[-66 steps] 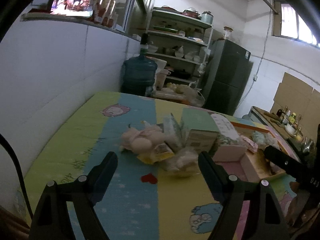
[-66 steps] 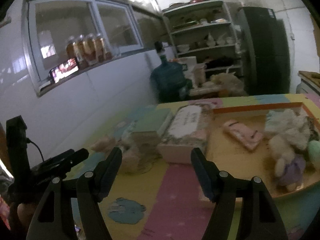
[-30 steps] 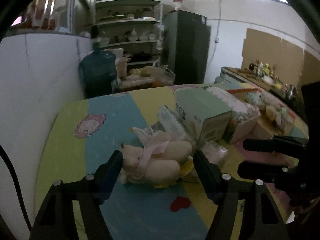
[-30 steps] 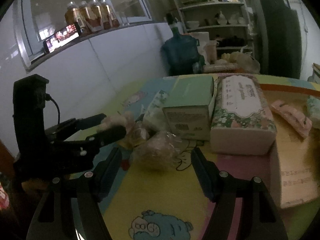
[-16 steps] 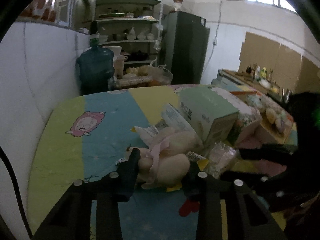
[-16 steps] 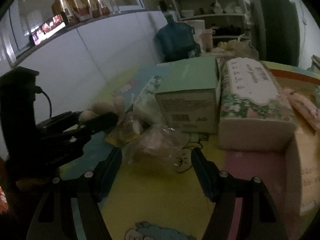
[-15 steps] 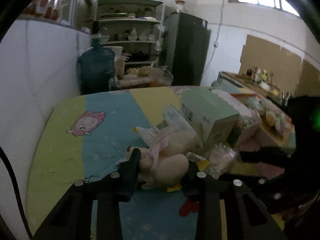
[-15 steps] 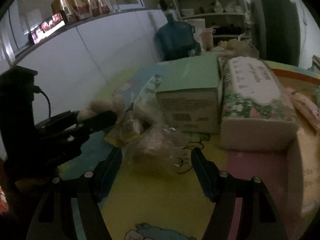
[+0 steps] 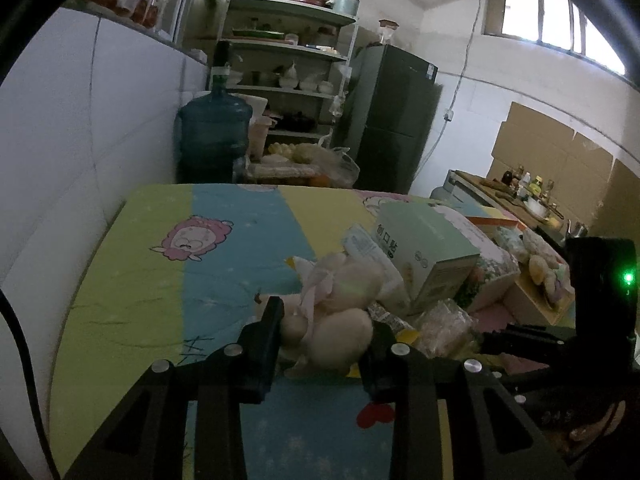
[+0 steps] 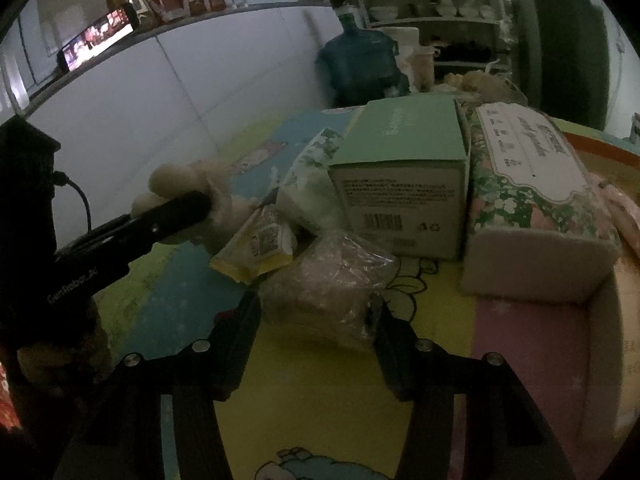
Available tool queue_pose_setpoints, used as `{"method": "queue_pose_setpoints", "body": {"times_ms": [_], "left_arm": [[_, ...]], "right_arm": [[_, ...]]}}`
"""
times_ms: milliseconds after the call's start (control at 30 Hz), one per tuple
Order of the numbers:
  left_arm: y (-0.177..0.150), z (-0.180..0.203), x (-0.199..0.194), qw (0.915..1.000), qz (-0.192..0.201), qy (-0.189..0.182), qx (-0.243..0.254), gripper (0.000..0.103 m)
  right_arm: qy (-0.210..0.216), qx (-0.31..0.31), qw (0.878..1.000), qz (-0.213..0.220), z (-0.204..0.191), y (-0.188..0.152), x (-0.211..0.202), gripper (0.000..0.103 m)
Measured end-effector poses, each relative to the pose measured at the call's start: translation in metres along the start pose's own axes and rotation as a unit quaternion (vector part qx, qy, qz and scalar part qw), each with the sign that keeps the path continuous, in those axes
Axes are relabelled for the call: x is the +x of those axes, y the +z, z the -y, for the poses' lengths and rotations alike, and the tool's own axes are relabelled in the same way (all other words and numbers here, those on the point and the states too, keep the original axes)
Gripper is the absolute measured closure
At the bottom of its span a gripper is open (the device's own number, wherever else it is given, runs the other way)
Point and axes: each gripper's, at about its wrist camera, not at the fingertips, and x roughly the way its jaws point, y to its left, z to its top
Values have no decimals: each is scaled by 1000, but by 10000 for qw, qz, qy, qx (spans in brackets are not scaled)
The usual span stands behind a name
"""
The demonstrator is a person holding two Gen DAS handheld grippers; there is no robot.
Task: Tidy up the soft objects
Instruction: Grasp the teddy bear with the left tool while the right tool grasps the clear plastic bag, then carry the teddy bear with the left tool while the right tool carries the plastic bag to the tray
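Dim cartoon mat [image 9: 224,264] — plush toy [image 9: 340,320] half-hidden between left claw [image 9: 324,332] fingers.

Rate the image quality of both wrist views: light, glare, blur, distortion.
Left wrist view: bright window blows out at upper right, the plush toy is slightly soft, a green lamp glares on the right gripper, straight walls bow under the fisheye. Right wrist view: much dimmer, the crinkled plastic bag is murky, the phone screen glows, corners vignette black.

White lettering reading "GenRobot.AI" runs along the left gripper [image 10: 168,216]. The green box [image 9: 424,252] bears Chinese characters; its barcode panel and the floral tissue pack [image 10: 532,168] label are illegible.
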Motion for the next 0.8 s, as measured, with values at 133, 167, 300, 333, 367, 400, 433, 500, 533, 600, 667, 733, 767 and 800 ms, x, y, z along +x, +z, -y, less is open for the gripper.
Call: {"method": "queue_pose_setpoints", "body": {"times_ms": [133, 167, 300, 333, 367, 400, 433, 500, 533, 600, 667, 733, 767, 800], "left_arm": [[0, 0, -5, 10000, 39, -2, -44, 69], [0, 0, -6, 10000, 53, 8, -52, 69], [0, 1, -14, 9999, 130, 33, -82, 69], [0, 2, -17, 9998, 159, 59, -88, 69], [0, 4, -19, 9998, 179, 78, -92, 69], [0, 5, -22, 9997, 208, 102, -107, 69], [0, 6, -25, 9995, 247, 126, -140, 69], [-1, 8, -31, 9991, 321, 158, -210, 69], [-2, 10, -34, 9988, 366, 179, -260, 69], [-2, 14, -37, 9984, 422, 222, -295, 69], [-2, 21, -41, 9982, 481, 205, -310, 69], [-2, 26, -43, 9981, 500, 156, -313, 69], [-1, 31, -44, 9982, 509, 139, -300, 69], [-1, 34, -44, 9982, 516, 124, -287, 69]], "right_arm": [[-53, -78, 9999, 131, -3, -2, -7, 48], [-56, -103, 9998, 150, -5, -3, -8, 48], [-29, -183, 9996, 199, -9, -3, -11, 48], [-11, -199, 9996, 217, -9, -3, -13, 48], [-2, -208, 9995, 244, -10, -3, -14, 48], [9, -204, 9994, 261, -10, -2, -16, 48], [26, -197, 9994, 279, -11, -3, -18, 48], [45, -199, 9992, 333, -11, -4, -23, 48], [46, -204, 9991, 356, -12, -4, -25, 48], [71, -199, 9988, 451, -14, -5, -32, 48], [52, -194, 9982, 570, -14, -6, -40, 48], [31, -175, 9976, 666, -12, -7, -48, 48], [26, -153, 9973, 714, -11, -8, -52, 48], [20, -138, 9971, 742, -10, -8, -54, 48]]}}
